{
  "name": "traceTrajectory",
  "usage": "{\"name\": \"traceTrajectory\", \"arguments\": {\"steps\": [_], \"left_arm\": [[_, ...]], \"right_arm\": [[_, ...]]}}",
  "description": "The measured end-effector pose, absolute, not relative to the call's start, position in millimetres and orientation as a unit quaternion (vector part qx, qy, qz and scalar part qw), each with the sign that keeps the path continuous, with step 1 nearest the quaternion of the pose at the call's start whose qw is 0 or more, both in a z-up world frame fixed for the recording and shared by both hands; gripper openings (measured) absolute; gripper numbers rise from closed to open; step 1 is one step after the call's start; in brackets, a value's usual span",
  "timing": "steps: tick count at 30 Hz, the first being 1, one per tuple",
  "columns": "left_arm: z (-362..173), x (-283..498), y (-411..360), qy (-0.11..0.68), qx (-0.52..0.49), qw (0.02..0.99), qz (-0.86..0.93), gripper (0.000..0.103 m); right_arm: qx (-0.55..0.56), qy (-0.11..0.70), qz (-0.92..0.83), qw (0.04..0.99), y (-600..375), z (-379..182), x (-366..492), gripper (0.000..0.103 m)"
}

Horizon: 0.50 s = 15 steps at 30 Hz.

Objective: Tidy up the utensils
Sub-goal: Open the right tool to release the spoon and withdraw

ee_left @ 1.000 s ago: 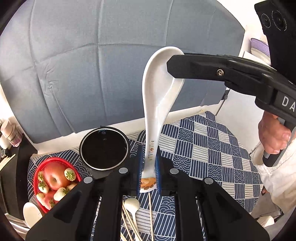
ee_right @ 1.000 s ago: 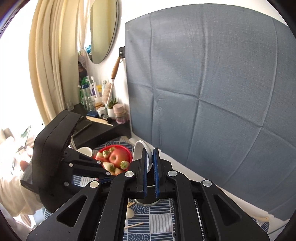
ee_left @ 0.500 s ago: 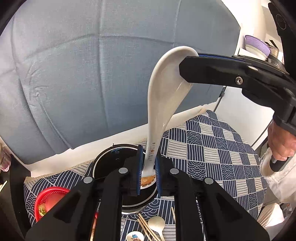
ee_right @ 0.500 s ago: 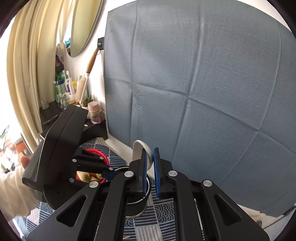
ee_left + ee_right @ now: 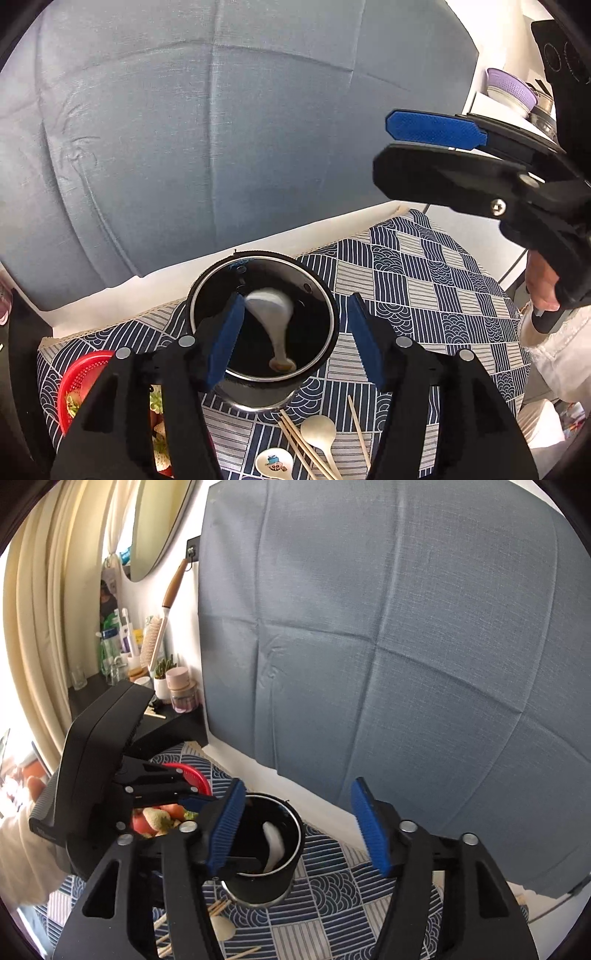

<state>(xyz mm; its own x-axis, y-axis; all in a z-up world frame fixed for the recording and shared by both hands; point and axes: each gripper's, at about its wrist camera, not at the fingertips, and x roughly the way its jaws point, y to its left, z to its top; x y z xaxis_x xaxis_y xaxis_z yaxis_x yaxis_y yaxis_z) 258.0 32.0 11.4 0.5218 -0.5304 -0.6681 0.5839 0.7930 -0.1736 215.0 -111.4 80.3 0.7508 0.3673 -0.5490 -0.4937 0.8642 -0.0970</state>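
A white ceramic spoon (image 5: 272, 314) lies loose and blurred inside the black utensil cup (image 5: 255, 395) on the blue patterned cloth. My left gripper (image 5: 295, 339) hovers just over the cup, its jaws opening, with nothing pressed between the blue pads. My right gripper (image 5: 384, 147) hangs above and to the right, its jaws opening too and holding nothing. In the right wrist view the spoon (image 5: 274, 845) leans in the cup (image 5: 258, 890) below my right gripper (image 5: 297, 827), with my left gripper (image 5: 190, 786) at the left. Chopsticks (image 5: 295, 439) and two small spoons (image 5: 319, 432) lie in front of the cup.
A red basket (image 5: 79, 373) of fruit sits left of the cup. A grey cloth backdrop (image 5: 221, 129) hangs right behind the table. A dark side shelf (image 5: 173, 720) with bottles and jars stands at the left. A person's hand (image 5: 541, 284) holds the right gripper's handle.
Both grippers held the white spoon upright over the cup and came down. Now both have opened and the spoon has dropped into the cup.
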Motion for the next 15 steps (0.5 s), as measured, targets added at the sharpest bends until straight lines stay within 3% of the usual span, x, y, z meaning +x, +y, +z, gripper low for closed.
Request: {"name": "traceTrajectory", "arguments": {"steps": [4, 8, 11, 15], "left_arm": [[14, 245, 39, 0.379, 0.040, 0.875, -0.300, 0.068], [20, 227, 48, 0.384, 0.042, 0.879, -0.281, 0.075], [24, 211, 57, 0.387, 0.044, 0.883, -0.261, 0.083], [26, 193, 69, 0.395, 0.040, 0.885, -0.245, 0.087]], "right_arm": [[-0.096, 0.258, 0.232, 0.933, -119, 92, 205, 0.077], [-0.086, 0.260, 0.233, 0.933, -122, 97, 196, 0.083], [-0.080, 0.267, 0.240, 0.930, -122, 96, 190, 0.084], [-0.081, 0.277, 0.250, 0.924, -117, 92, 180, 0.085]]}}
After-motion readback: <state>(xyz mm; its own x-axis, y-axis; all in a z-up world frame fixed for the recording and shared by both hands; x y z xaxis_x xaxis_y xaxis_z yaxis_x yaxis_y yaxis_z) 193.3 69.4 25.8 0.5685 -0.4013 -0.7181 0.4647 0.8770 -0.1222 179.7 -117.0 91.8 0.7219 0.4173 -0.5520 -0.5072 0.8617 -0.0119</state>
